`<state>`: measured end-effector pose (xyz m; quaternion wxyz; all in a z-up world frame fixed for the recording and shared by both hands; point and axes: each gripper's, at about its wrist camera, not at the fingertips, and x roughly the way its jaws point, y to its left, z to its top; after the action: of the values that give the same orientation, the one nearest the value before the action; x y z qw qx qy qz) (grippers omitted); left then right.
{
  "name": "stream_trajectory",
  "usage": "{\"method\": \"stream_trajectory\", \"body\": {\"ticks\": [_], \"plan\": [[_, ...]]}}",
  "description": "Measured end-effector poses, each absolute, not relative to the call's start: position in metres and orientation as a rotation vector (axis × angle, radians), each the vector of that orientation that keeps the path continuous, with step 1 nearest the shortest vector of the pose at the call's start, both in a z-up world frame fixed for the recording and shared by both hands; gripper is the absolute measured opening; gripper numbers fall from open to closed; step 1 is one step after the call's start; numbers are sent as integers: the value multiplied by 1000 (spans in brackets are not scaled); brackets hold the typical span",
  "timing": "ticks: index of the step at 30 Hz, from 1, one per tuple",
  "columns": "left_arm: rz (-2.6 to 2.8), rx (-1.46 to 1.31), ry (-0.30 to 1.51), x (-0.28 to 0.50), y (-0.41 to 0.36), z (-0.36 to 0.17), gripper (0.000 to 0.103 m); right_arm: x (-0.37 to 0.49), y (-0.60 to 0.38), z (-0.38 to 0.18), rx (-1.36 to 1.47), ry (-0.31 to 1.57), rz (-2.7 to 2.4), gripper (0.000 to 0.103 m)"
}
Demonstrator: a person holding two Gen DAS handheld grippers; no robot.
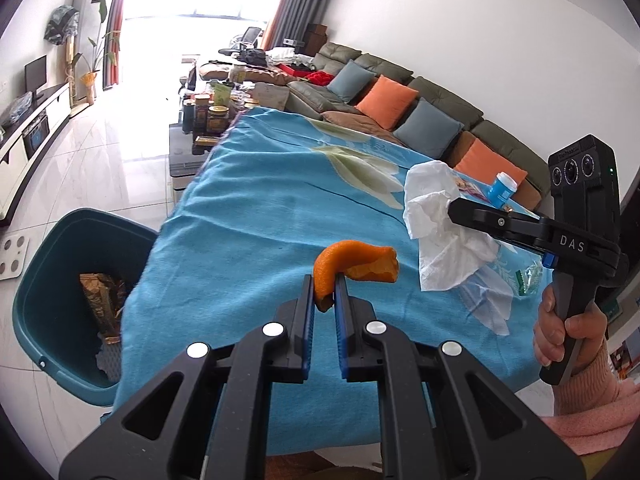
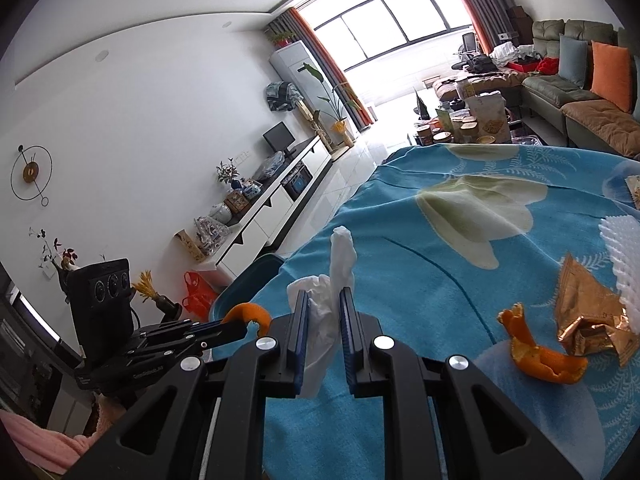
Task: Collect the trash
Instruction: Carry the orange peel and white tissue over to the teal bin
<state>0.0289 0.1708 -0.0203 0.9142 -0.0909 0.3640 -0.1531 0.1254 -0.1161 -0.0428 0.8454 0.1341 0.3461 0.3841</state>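
Trash lies scattered over a table draped in a blue cloth [image 1: 248, 216] printed with pale flowers; two pieces of it are already lifted off the cloth. Clamped between the blue pads of the left gripper [image 1: 324, 284] is a curl of orange peel [image 1: 352, 266], its free end bending off to the right above the fabric; the right gripper [image 2: 324, 300] is closed on a crumpled white tissue [image 2: 340, 264], which stands up in a twisted point above the fingers and hangs down between them. Seen from the left wrist, that tissue droops in loose folds below the black fingers, and a hand [image 1: 560, 332] in a pink sleeve grips the handle of the right tool. Beside the table's left edge, on the tiled floor, stands a teal bin [image 1: 60, 280]; a gold foil wrapper and some pale scrap already lie inside it. More rubbish rests on the cloth in the right wrist view: a second orange peel [image 2: 540, 352], a crumpled copper-coloured wrapper [image 2: 588, 312] just beside it, and a white foam fruit net [image 2: 624, 248] at the frame's right edge. A small blue-and-white bottle [image 1: 502, 190] sits near the table's far side, behind the tissue. A grey sofa [image 1: 400, 80] with orange and blue cushions runs along the wall beyond the table.
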Motion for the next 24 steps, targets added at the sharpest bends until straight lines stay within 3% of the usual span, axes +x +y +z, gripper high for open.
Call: {"method": "stream_trajectory", "body": {"ticks": [24], "plan": [[-74,-263,698,10,269,-10,10,142,-12,-32,193,771,1002,14]]}}
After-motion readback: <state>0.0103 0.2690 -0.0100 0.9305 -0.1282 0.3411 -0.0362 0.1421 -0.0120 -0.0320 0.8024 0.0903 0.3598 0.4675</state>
